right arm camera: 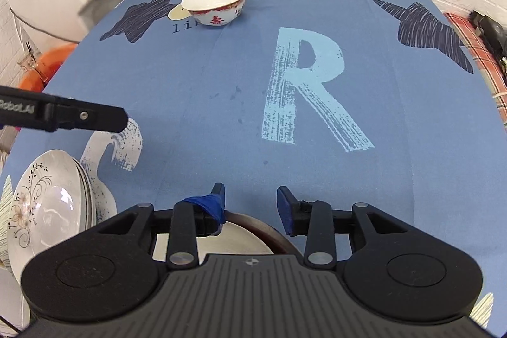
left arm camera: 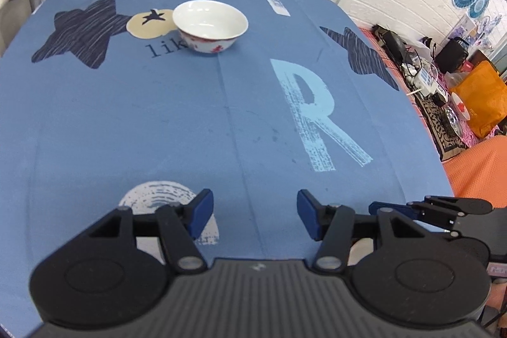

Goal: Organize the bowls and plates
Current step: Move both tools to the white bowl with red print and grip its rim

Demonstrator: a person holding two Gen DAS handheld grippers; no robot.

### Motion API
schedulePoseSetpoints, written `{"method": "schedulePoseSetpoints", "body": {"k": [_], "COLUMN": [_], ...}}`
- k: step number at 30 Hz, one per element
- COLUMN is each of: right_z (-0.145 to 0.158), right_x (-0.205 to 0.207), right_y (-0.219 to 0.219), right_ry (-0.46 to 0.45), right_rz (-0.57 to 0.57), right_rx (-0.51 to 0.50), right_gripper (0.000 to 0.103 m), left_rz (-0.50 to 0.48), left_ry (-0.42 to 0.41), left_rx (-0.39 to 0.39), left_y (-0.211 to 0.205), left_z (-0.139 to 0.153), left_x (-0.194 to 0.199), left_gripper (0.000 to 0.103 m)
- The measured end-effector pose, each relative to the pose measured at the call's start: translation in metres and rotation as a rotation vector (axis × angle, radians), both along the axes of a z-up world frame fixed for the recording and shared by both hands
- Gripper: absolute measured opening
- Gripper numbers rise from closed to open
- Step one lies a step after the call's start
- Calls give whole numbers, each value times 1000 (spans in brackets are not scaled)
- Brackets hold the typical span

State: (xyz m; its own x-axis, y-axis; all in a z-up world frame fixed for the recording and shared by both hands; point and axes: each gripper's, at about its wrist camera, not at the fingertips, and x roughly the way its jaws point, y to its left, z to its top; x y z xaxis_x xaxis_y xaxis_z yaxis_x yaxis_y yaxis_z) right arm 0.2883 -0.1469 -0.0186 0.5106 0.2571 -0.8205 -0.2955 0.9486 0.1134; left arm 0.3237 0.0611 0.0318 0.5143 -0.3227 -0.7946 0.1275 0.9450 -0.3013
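Both my grippers, left [left arm camera: 255, 216] and right [right arm camera: 250, 205], jaws wide, holding nothing. White porcelain bowl with red pattern [left arm camera: 210, 26] alone at far side of blue-clothed table [left arm camera: 158, 122], not yet collected. White floral plates [right arm camera: 47, 205] stacked near left; brown-rimmed plate [right arm camera: 253, 235] below right gripper.

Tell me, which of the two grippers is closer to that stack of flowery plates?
The left. In the right wrist view the left gripper hangs just above the stacked plates on the table's left side. The right gripper, open, sits further right, over a brown-rimmed dish.
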Motion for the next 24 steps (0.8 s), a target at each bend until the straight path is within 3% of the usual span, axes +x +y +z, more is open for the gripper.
{"method": "schedulePoseSetpoints", "body": {"k": [6, 11, 17, 20, 24], "right_z": [16, 38, 47, 44, 34], "right_x": [1, 37, 129, 184, 245], "right_y": [-4, 3, 33, 47, 67], "right_ry": [-45, -50, -45, -21, -33], "right_rz": [-24, -45, -63, -83, -83], "right_rx": [65, 164, 208, 232, 183], "right_gripper": [20, 21, 22, 23, 24], "left_rz": [37, 133, 223, 243, 257], "left_ry": [-32, -53, -43, -9, 62], "left_rx": [18, 4, -25, -73, -123], "left_y": [13, 49, 85, 91, 91], "left_z": [13, 28, 32, 20, -8], "left_x": [-6, 16, 96, 149, 213], "left_gripper": [57, 58, 59, 59, 59]}}
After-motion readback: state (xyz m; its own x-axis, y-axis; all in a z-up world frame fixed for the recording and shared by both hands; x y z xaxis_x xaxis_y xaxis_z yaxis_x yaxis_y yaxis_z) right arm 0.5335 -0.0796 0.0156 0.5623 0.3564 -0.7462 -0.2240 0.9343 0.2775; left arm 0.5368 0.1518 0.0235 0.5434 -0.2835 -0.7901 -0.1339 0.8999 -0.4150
